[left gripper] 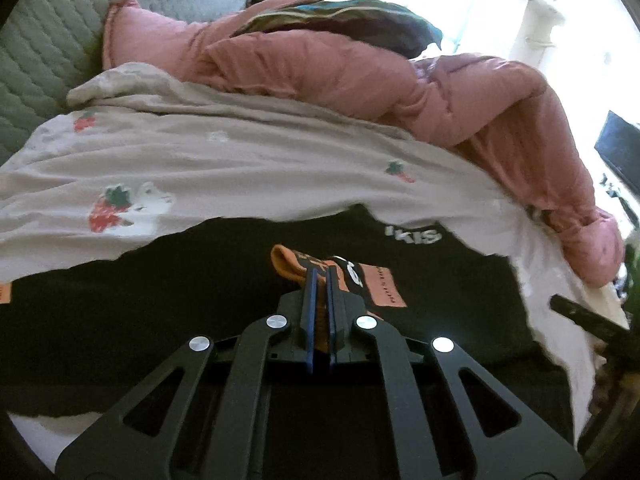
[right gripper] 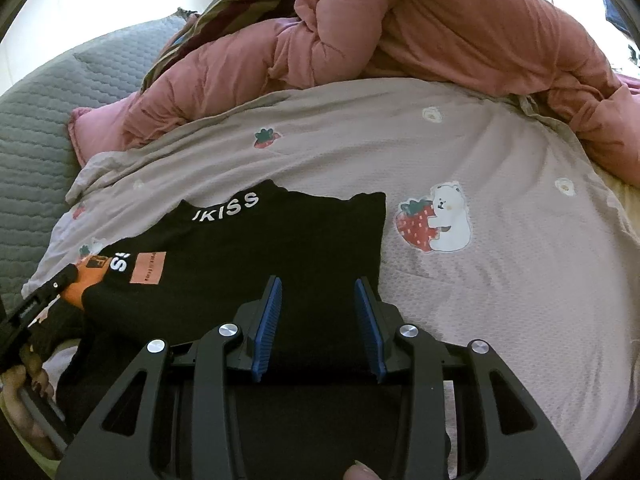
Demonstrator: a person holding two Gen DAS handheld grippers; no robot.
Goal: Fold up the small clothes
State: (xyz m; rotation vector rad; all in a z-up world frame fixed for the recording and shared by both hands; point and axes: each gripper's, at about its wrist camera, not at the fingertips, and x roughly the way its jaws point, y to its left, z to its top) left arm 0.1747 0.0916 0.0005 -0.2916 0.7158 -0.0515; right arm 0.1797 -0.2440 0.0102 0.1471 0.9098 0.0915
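Note:
A black shirt point(right gripper: 288, 236) with white "UKISS" lettering lies flat on a beige strawberry-print sheet point(right gripper: 500, 280). Its sleeve ends in an orange cuff point(left gripper: 285, 261). My left gripper point(left gripper: 320, 271) is shut on that cuff, and the sleeve is lifted and folded over the shirt body point(left gripper: 160, 300). In the right wrist view the left gripper point(right gripper: 60, 280) comes in from the lower left with the orange cuff point(right gripper: 82, 286) in it. My right gripper point(right gripper: 318, 285) stands open just above the shirt's lower right part, blue pads point(right gripper: 270, 312) apart, nothing pinched between them.
A bulky pink duvet point(right gripper: 440, 32) is heaped along the far side of the sheet, with a striped cloth point(right gripper: 240, 4) behind it. A grey quilted cover point(right gripper: 36, 128) lies to the left. A person's hand point(right gripper: 20, 380) shows at the lower left.

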